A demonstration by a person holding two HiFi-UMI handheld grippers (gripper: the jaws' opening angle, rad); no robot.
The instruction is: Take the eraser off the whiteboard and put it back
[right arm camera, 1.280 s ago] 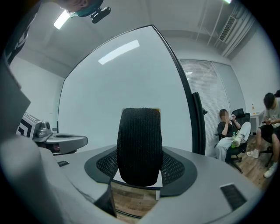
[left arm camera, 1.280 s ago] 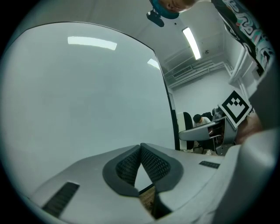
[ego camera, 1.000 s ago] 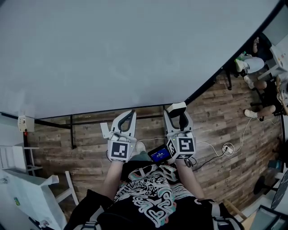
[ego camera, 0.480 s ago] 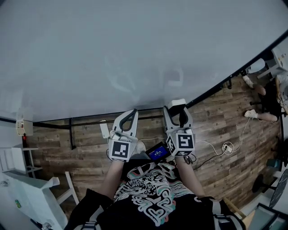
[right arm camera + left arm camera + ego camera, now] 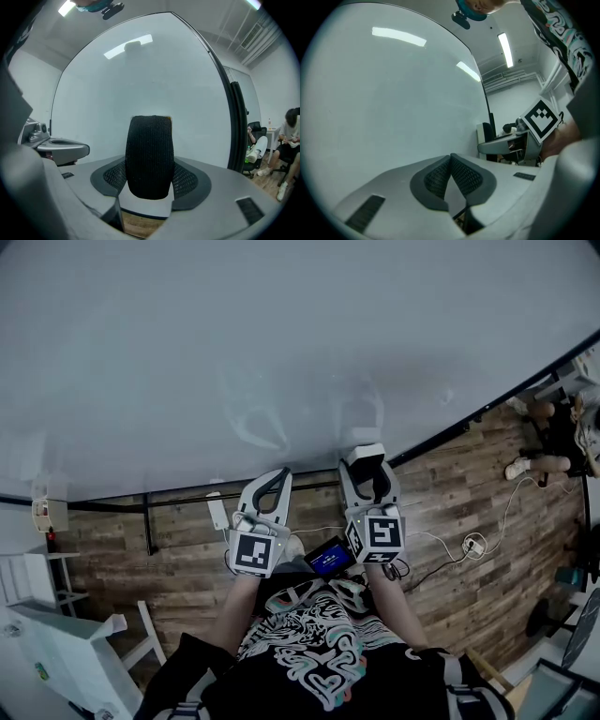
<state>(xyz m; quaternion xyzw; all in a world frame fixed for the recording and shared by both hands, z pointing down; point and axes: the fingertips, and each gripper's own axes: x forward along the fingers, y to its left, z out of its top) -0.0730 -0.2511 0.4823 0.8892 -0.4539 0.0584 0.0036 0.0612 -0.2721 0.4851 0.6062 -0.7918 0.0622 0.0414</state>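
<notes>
The right gripper is clamped on the eraser, which stands upright between its pads; the whiteboard lies straight ahead of it, so the return likely falls to the right hand; the left gripper hangs alongside, jaws together on nothing; only the head view shows the eraser near the board's lower edge.

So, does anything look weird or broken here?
Nothing looks broken, spilled or crooked. The eraser stands upright and straight in the right claw, in front of the whiteboard, which looks clean. The left claw is shut with nothing in it.
</notes>
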